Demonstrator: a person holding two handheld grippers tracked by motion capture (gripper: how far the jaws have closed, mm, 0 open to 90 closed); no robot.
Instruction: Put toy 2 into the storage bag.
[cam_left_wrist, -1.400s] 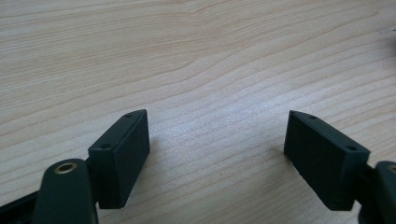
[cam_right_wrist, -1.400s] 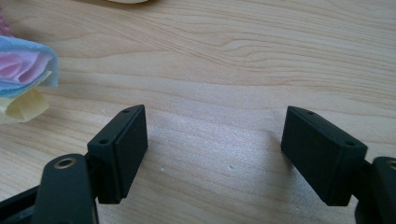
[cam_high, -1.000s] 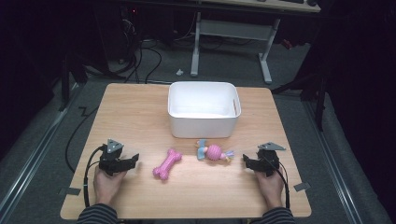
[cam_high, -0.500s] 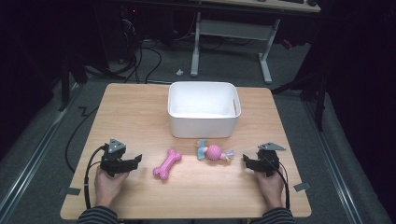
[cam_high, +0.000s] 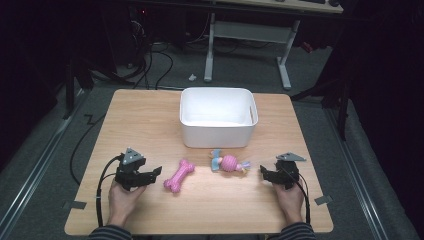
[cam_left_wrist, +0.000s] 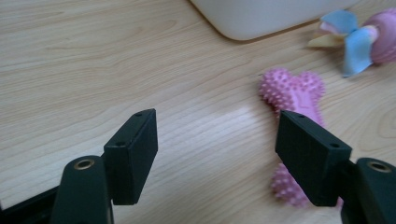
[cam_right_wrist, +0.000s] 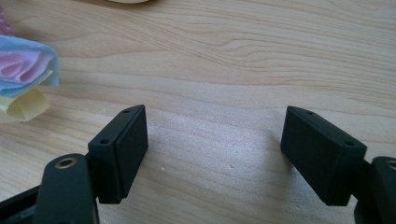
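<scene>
Near the front left corner of the table (cam_high: 150, 115), our left hand (cam_high: 122, 200) holds the left gripper (cam_high: 156, 173) low over the wood, pointing sideways at the pink bone toy (cam_high: 179, 175). Its jaws stand apart with nothing between them, and they have just been closing a little. From the left gripper view we see the bone (cam_left_wrist: 293, 98) just past one jaw, not touched.

Near the front right corner, our right hand (cam_high: 290, 200) holds the right gripper (cam_high: 262, 172) low too, pointing in toward the middle. Its jaws are wide apart and hold nothing. Bare wood lies between them.

Between our two grippers, close to the front edge, lie the bone and a pink ball toy (cam_high: 230, 163) with blue and yellow frills. They are near each other but not touching. Right behind them, in the middle of the table, sits a white bin (cam_high: 218, 132).

Our table is light wood. A dark floor (cam_high: 45, 145) lies around it, with black cables (cam_high: 150, 60) and the white legs of a desk (cam_high: 285, 70) at the back.
</scene>
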